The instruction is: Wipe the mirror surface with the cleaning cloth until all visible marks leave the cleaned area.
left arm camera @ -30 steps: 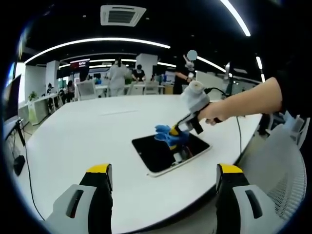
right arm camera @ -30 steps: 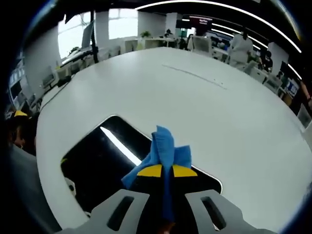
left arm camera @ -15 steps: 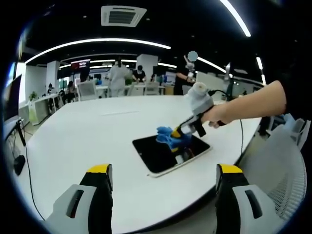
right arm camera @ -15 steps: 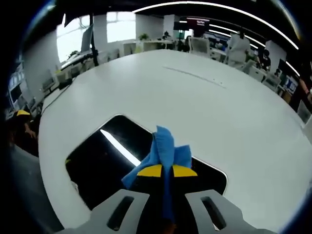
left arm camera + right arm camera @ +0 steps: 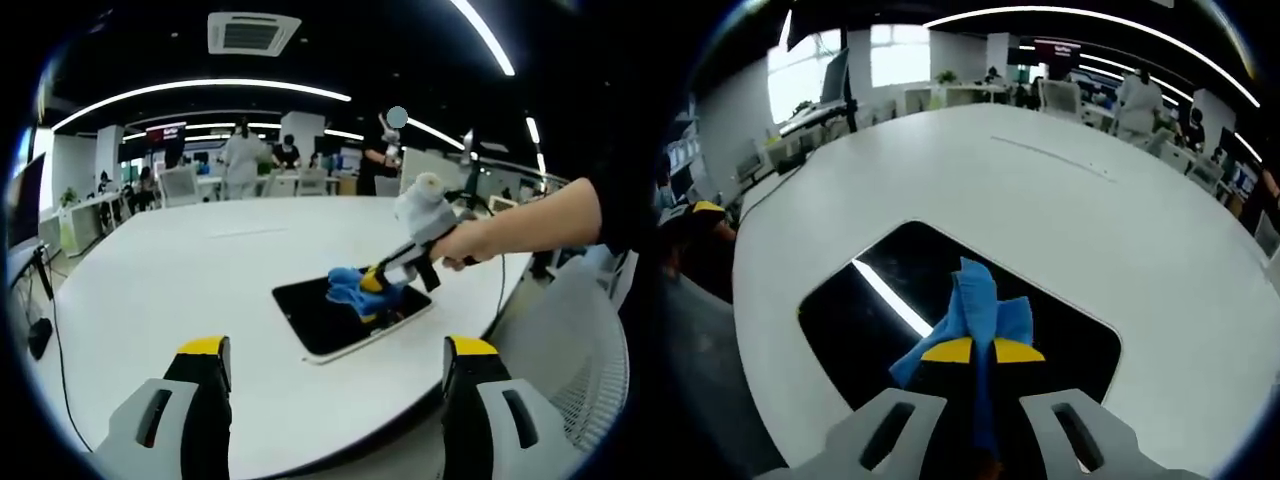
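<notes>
White worktop [image 5: 150,290] in a big office; my right gripper [image 5: 983,352] has slid its pinched blue cloth [image 5: 975,310] across the mirror [image 5: 870,300], left gripper [image 5: 335,365] wide open.

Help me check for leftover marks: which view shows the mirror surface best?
The right gripper view: the mirror lies close below, large, with the blue cloth in the right tongs over it. The left gripper view shows the mirror small and distant.

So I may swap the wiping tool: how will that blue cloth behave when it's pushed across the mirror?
Probably floppy: the blue cloth bunches into loose folds where the right hand-held gripper pinches it. It looks light, so it should drag along without shifting the mirror, which lies flat on the white table. Likely to crumple rather than slide flat.
</notes>
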Available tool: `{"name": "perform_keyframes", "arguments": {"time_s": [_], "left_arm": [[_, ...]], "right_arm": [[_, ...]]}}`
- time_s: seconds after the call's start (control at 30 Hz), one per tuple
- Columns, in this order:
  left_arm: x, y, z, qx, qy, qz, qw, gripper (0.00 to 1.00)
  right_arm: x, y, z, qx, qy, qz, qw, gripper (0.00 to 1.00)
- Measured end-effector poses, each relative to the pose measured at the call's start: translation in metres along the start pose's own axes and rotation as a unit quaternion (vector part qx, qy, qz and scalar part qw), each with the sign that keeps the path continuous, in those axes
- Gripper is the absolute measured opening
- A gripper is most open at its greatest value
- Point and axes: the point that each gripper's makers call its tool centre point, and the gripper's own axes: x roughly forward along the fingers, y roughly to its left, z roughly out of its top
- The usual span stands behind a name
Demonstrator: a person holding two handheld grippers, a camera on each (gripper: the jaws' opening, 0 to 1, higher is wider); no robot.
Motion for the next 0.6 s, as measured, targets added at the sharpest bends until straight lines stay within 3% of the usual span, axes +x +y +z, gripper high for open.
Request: {"name": "perform_keyframes", "arguments": {"time_s": [0.6], "left_arm": [[-0.001,0.001,0.003,-0.002,-0.009,0.002,1.0,0.87]], "right_arm": [[-0.017,0.025,-0.015,-0.021,0.006,0.032,0.9992,0.0]]}}
